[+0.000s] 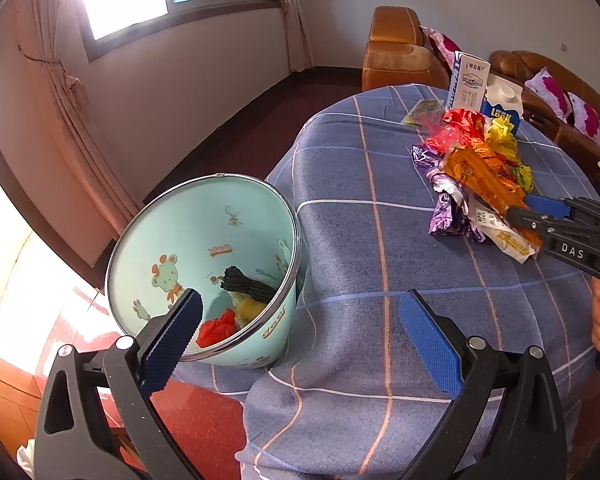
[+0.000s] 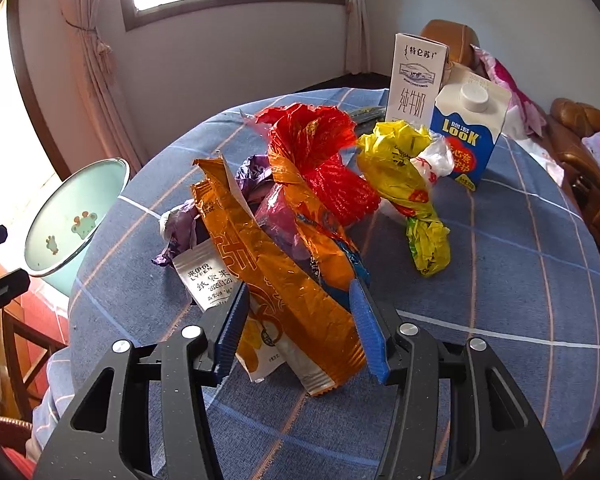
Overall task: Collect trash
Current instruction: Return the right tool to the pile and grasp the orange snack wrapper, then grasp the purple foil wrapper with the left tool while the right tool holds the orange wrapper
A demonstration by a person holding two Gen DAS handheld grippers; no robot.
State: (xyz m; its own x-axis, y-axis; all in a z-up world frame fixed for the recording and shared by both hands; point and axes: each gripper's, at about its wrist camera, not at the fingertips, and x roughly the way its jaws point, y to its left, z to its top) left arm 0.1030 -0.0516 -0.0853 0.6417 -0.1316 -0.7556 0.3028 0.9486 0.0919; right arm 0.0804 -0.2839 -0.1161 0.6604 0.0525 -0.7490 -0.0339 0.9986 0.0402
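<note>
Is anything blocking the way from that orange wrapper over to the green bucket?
Nothing visible. Bare checked tablecloth lies between the orange wrapper, which sits between the right tongs, and the open-topped green bucket beside the table edge.

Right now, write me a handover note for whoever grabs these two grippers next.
Left gripper: open, empty, hovering between the bin and the table.
Right gripper: jaws around the orange wrapper at the near edge of the pile; firm grip not confirmed.
Done: a few scraps already lie in the bin beside the table.
Left: the orange wrapper, the purple wrapper, red wrapper, yellow bag, and two cartons standing behind.
</note>
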